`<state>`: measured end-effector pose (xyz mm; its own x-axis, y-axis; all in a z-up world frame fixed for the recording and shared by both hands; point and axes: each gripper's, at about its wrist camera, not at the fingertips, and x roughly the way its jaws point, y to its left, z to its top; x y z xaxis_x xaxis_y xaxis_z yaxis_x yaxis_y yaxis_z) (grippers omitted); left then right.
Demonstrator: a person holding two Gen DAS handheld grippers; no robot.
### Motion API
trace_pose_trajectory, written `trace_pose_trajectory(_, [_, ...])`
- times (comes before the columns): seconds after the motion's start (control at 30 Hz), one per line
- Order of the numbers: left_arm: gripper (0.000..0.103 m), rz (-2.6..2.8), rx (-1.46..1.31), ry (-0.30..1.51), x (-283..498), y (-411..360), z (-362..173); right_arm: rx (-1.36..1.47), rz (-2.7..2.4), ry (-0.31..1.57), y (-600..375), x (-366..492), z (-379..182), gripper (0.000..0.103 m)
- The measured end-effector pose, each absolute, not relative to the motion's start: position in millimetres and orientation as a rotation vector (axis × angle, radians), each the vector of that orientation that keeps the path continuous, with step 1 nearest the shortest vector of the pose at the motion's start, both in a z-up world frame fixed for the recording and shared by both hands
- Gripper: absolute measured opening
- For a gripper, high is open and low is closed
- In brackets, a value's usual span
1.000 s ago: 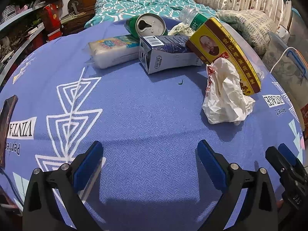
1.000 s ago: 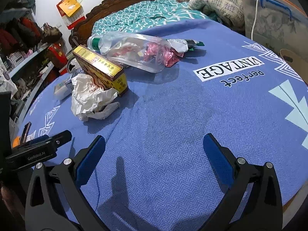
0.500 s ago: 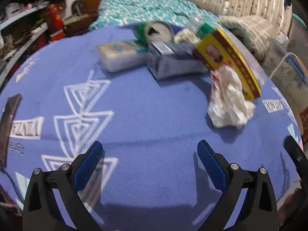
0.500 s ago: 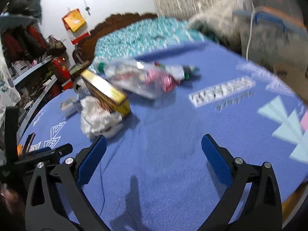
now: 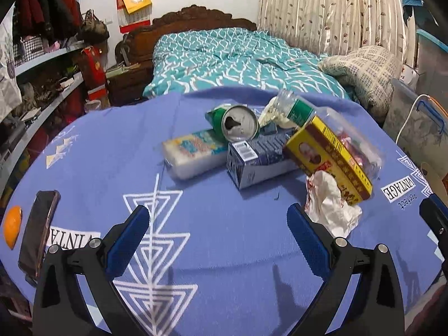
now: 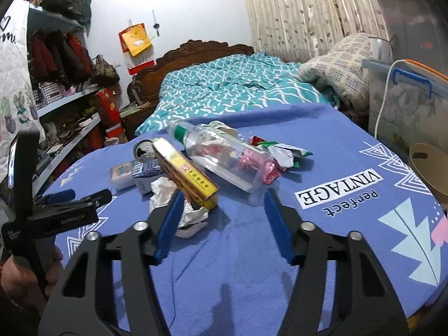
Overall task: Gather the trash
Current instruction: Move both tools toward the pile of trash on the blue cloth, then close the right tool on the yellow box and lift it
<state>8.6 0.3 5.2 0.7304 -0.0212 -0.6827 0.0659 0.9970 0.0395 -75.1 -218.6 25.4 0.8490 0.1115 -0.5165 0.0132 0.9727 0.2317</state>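
Trash lies in a pile on a round table with a blue cloth [image 5: 224,238]: a crumpled white paper [image 5: 330,207], a yellow box [image 5: 330,159], a blue carton [image 5: 257,162], an open green can [image 5: 239,123], a tissue pack [image 5: 193,154] and a clear plastic bottle [image 6: 224,159] with wrappers [image 6: 280,151] beside it. My left gripper [image 5: 218,238] is open and empty, above the cloth in front of the pile. My right gripper [image 6: 222,221] is open and empty, its left finger near the crumpled paper [image 6: 168,190].
A phone [image 5: 37,232] and an orange [image 5: 12,226] lie at the table's left edge. A bed [image 5: 238,58] stands behind the table, shelves [image 5: 42,64] at left, plastic storage boxes [image 6: 406,92] and a tan bin [image 6: 428,168] at right.
Both grippers rose and tilted up, so the room behind the table shows. The right jaws have narrowed but stay open. The trash has not moved.
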Motion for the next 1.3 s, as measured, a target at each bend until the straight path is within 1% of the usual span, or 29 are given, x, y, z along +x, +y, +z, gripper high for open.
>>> trace_pose_trajectory(0.07, [0.094,-0.048,0.057,0.746,7.3,2.6,6.4,0.232,0.068,0.568,-216.8,-74.0,23.0,0.049])
trace_pose_trajectory(0.2, [0.094,-0.047,0.056,0.736,8.7,4.6,9.5,0.236,0.077,0.576,-215.7,-74.4,20.5,0.048])
trace_pose_trajectory(0.8, [0.094,-0.025,0.08,0.708,7.8,11.7,0.0,0.235,0.089,0.596,-210.0,-74.8,14.3,0.048])
trace_pose_trajectory(1.07, [0.094,-0.033,0.094,0.667,-1.5,6.5,3.4,0.26,0.049,0.627,-216.8,-70.1,10.8,0.048])
trace_pose_trajectory(1.3, [0.094,-0.061,0.111,0.676,-4.1,0.0,-0.5,0.261,0.021,0.627,-222.1,-69.9,12.0,0.048])
